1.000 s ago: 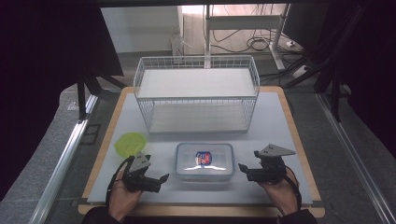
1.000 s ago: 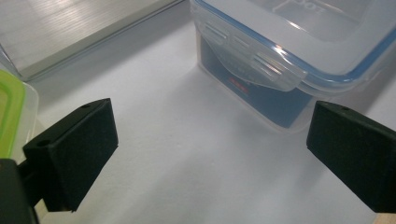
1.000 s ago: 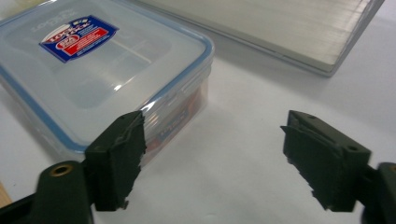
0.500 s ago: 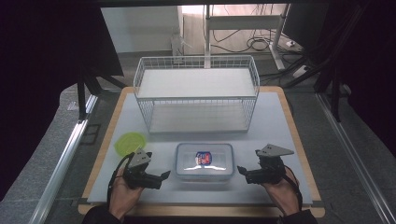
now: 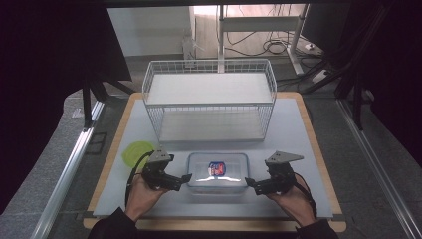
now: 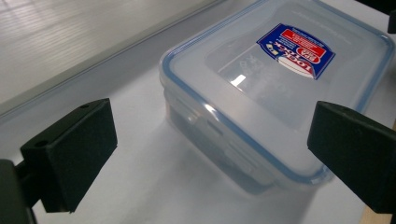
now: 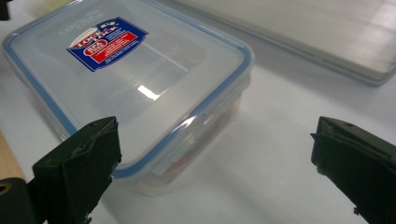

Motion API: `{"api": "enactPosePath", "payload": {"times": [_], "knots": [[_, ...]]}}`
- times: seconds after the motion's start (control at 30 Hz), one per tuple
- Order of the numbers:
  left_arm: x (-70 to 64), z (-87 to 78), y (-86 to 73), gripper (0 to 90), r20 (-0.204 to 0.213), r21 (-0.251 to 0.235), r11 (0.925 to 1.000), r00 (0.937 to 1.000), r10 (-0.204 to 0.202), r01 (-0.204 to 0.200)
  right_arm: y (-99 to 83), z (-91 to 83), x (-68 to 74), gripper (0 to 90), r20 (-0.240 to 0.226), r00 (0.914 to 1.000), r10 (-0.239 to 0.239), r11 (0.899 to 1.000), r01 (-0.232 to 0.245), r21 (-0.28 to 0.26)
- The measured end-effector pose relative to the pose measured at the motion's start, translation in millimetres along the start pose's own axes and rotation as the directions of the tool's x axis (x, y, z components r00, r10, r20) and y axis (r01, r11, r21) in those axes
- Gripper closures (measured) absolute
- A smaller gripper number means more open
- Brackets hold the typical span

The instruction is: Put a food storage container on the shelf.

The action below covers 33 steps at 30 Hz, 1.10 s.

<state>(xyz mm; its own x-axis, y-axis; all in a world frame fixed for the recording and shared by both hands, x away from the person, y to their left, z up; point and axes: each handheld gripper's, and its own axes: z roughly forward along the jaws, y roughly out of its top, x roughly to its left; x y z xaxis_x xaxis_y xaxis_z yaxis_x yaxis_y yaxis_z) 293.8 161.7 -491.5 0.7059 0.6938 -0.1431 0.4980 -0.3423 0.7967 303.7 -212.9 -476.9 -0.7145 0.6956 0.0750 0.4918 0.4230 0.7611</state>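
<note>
Near the bench's front edge, the clear lidded plastic box sits between left tongs and right tongs, both spread apart.

Compared with one second ago, the left gripper has moved a little to the right, and its tips are now just beside the left end of the clear container. The right gripper has moved a little to the left, toward the container's right end.
</note>
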Motion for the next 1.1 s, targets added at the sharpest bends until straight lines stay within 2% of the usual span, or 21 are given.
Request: {"api": "enactPosePath", "payload": {"times": [0.07, 0.17, 0.3, 0.37, 0.4, 0.43, 0.47, 0.53, 0.57, 0.6, 0.63, 0.67, 0.73, 0.83, 0.87, 0.9, 0.97, 1.0, 1.03, 1.07, 1.1], "knots": [[1.2, 9.1, 4.2, 1.2, 0.031, 0.021, 0.9998, 0.9995, -0.006, 0.006, 2.3, 3.0, 0.3, 1.4, -0.012, 0.9998, 0.014, 1.000, -0.013, 0.016], [0.7, 18.9, 4.9, 1.1, 0.054, 0.056, 0.9983, 0.9984, -0.016, 0.013, 4.4, 8.5, -0.8, 1.9, -0.067, 0.9964, 0.052, 0.998, -0.050, 0.027], [5.1, 26.8, 3.2, 0.0, 0.121, 0.065, 0.9962, 0.9905, -0.065, 0.058, 5.7, 19.1, -4.9, 2.6, -0.123, 0.9882, 0.092, 0.995, -0.086, 0.050], [6.8, 30.8, 2.8, 0.0, 0.156, 0.069, 0.9944, 0.9837, -0.090, 0.080, 5.9, 25.3, -6.6, 3.2, -0.154, 0.9812, 0.116, 0.992, -0.106, 0.069], [7.8, 33.8, 2.4, 0.0, 0.185, 0.078, 0.9923, 0.9766, -0.109, 0.096, 6.3, 28.0, -7.0, 3.5, -0.170, 0.9772, 0.127, 0.990, -0.115, 0.078], [7.8, 33.8, 2.4, 0.0, 0.185, 0.078, 0.9923, 0.9766, -0.109, 0.096, 6.8, 30.5, -7.6, 3.9, -0.187, 0.9723, 0.140, 0.989, -0.127, 0.082], [8.0, 37.1, 2.0, 0.0, 0.211, 0.090, 0.9904, 0.9698, -0.122, 0.106, 6.8, 30.5, -7.6, 3.9, -0.187, 0.9723, 0.140, 0.989, -0.127, 0.082], [9.2, 40.6, 1.4, 0.0, 0.230, 0.091, 0.9879, 0.9624, -0.144, 0.126, 8.1, 34.7, -8.4, 4.6, -0.209, 0.9651, 0.158, 0.986, -0.142, 0.091], [9.8, 40.9, 1.4, 0.0, 0.236, 0.095, 0.9874, 0.9609, -0.146, 0.127, 9.1, 38.4, -8.6, 5.3, -0.233, 0.9557, 0.180, 0.982, -0.160, 0.105], [10.7, 42.3, 0.8, 0.0, 0.257, 0.111, 0.9835, 0.9518, -0.167, 0.143, 9.4, 40.2, -8.5, 4.8, -0.242, 0.9514, 0.191, 0.980, -0.168, 0.111], [11.0, 43.0, -0.2, 0.0, 0.264, 0.118, 0.9803, 0.9466, -0.185, 0.159, 9.5, 41.8, -8.5, 5.5, -0.251, 0.9459, 0.206, 0.976, -0.181, 0.119], [11.0, 43.0, -0.2, 0.0, 0.264, 0.118, 0.9803, 0.9466, -0.185, 0.159, 9.5, 41.8, -8.5, 5.5, -0.251, 0.9459, 0.206, 0.976, -0.181, 0.119], [11.0, 42.4, -1.5, 0.0, 0.276, 0.132, 0.9778, 0.9413, -0.194, 0.163, 8.5, 43.5, -9.8, 6.1, -0.266, 0.9331, 0.242, 0.967, -0.210, 0.142], [8.4, 40.7, -0.6, 0.0, 0.268, 0.144, 0.9786, 0.9463, -0.181, 0.147, 8.2, 41.9, -9.9, 8.1, -0.268, 0.9296, 0.253, 0.964, -0.218, 0.152], [4.2, 38.1, 0.4, 0.0, 0.252, 0.147, 0.9810, 0.9544, -0.161, 0.126, 8.0, 38.5, -8.7, 10.8, -0.266, 0.9321, 0.246, 0.965, -0.210, 0.158], [4.2, 38.1, 0.4, 0.0, 0.252, 0.147, 0.9810, 0.9544, -0.161, 0.126, 8.0, 38.5, -8.7, 10.8, -0.266, 0.9321, 0.246, 0.965, -0.210, 0.158], [-1.5, 34.1, 1.4, 0.5, 0.230, 0.147, 0.9840, 0.9642, -0.132, 0.100, 8.2, 34.9, -8.2, 14.2, -0.263, 0.9345, 0.240, 0.967, -0.205, 0.154], [-3.9, 28.6, 0.8, 4.3, 0.215, 0.132, 0.9873, 0.9697, -0.115, 0.088, 7.4, 29.9, -6.0, 18.2, -0.261, 0.9387, 0.225, 0.970, -0.191, 0.151], [-3.9, 28.6, 0.8, 6.9, 0.215, 0.132, 0.9873, 0.9697, -0.115, 0.088, 7.1, 27.5, -5.3, 20.8, -0.256, 0.9397, 0.227, 0.970, -0.195, 0.143], [-5.9, 21.2, -1.0, 10.3, 0.212, 0.117, 0.9917, 0.9741, -0.078, 0.054, 6.4, 23.9, -5.0, 24.4, -0.258, 0.9405, 0.221, 0.972, -0.192, 0.132], [-7.7, 18.5, -2.4, 11.8, 0.210, 0.112, 0.9929, 0.9759, -0.062, 0.039, 5.6, 20.4, -5.5, 27.6, -0.262, 0.9419, 0.211, 0.975, -0.184, 0.123]]}}
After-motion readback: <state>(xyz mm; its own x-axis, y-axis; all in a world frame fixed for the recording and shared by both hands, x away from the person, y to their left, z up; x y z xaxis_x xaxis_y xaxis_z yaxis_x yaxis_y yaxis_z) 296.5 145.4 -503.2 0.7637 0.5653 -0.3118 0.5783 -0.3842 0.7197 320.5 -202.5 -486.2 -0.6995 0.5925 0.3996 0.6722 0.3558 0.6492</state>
